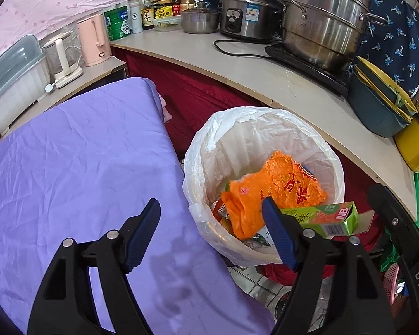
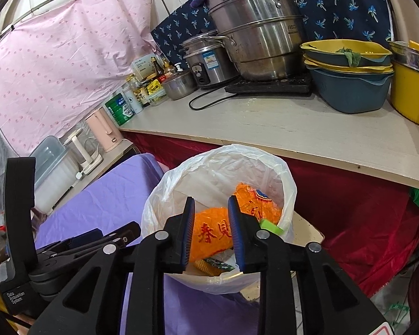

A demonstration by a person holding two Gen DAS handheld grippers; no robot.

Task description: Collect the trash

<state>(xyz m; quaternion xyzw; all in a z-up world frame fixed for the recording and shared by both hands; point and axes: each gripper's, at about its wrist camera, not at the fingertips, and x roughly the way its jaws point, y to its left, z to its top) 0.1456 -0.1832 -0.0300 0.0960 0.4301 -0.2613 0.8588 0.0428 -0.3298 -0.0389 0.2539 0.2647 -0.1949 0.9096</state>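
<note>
A bin lined with a white bag (image 1: 237, 128) (image 2: 223, 162) stands on the floor between a purple-covered surface and a counter. Inside it lies a crumpled orange wrapper (image 1: 279, 184) (image 2: 209, 231) on top of other packets. A green carton (image 1: 329, 217) (image 2: 269, 224) rests at the bin's near right rim, touching neither gripper's pads. My left gripper (image 1: 209, 201) hangs open over the bin's left edge with nothing between its fingers. My right gripper (image 2: 211, 199) is above the bin mouth, its jaws slightly apart; the orange wrapper shows through the gap below them.
The purple cloth (image 1: 83, 153) covers the surface left of the bin. Behind it a red cloth (image 1: 195, 92) hangs under a pale counter (image 1: 293, 89) that holds steel pots (image 1: 321, 19), a rice cooker (image 1: 243, 14), stacked basins (image 1: 377, 106) and bottles. A pink kettle (image 1: 93, 39) stands far left.
</note>
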